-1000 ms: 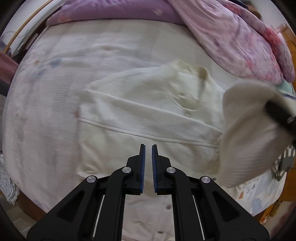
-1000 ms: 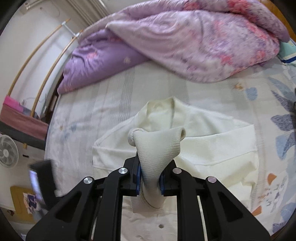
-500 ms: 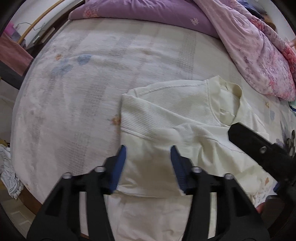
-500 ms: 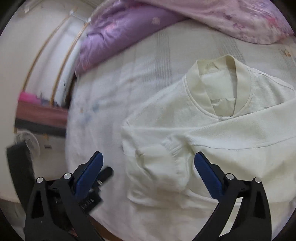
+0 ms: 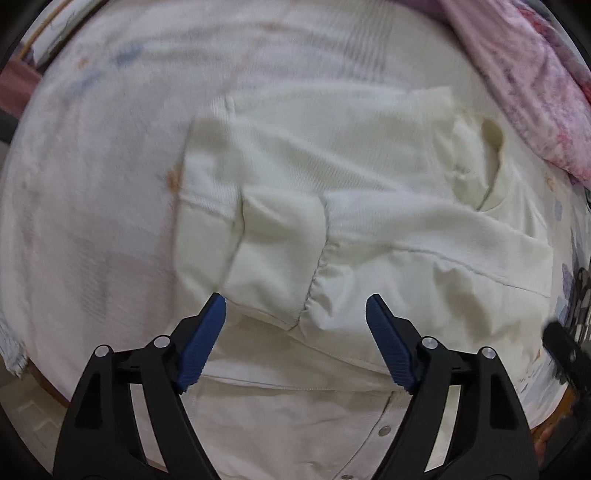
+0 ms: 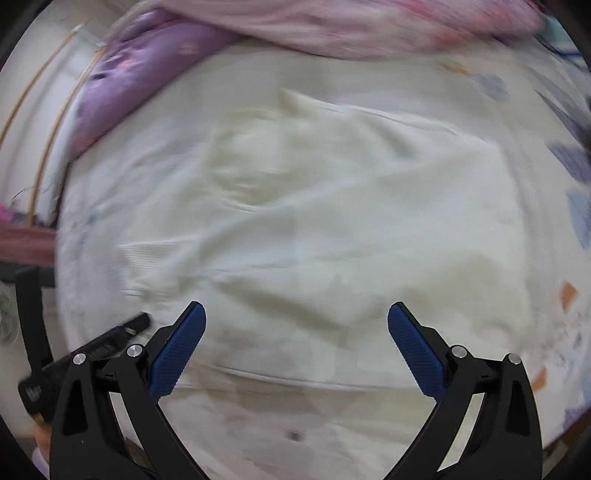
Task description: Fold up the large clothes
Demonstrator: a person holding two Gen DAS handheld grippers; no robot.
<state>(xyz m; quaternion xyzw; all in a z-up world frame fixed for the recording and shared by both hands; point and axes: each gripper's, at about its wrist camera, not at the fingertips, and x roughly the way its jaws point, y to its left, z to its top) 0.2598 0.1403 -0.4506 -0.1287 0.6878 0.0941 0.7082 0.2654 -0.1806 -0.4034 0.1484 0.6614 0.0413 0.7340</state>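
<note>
Left wrist view looks almost straight down on a cream jacket (image 5: 369, 206) spread flat on a bed (image 5: 92, 184), its sleeves folded across the chest so that one cuff end (image 5: 277, 254) lies as a squarish flap near the middle. The collar (image 5: 480, 155) points toward the upper right, and the jacket's left edge runs as a straight fold with bare sheet beyond it. A row of snap buttons (image 5: 384, 430) shows on the lower part, close to the near edge of the bed. The left tool (image 5: 295, 332) hangs over the cuff flap with its jaws spread wide, having just been opening, and nothing sits between the blue pads (image 5: 201, 343). In the right wrist view, which is blurred, the right tool (image 6: 295, 343) stands at its widest over the middle of the jacket (image 6: 332, 221), also just opened and gripping nothing. A pink and purple quilt (image 6: 332, 22) is heaped along the far side of the bed, just beyond the collar. Open sheet lies to the left of the jacket and, patterned with blue and orange shapes, to its right (image 6: 561, 177). Part of the left tool (image 6: 110, 336) shows dark at the lower left of the right wrist view.
</note>
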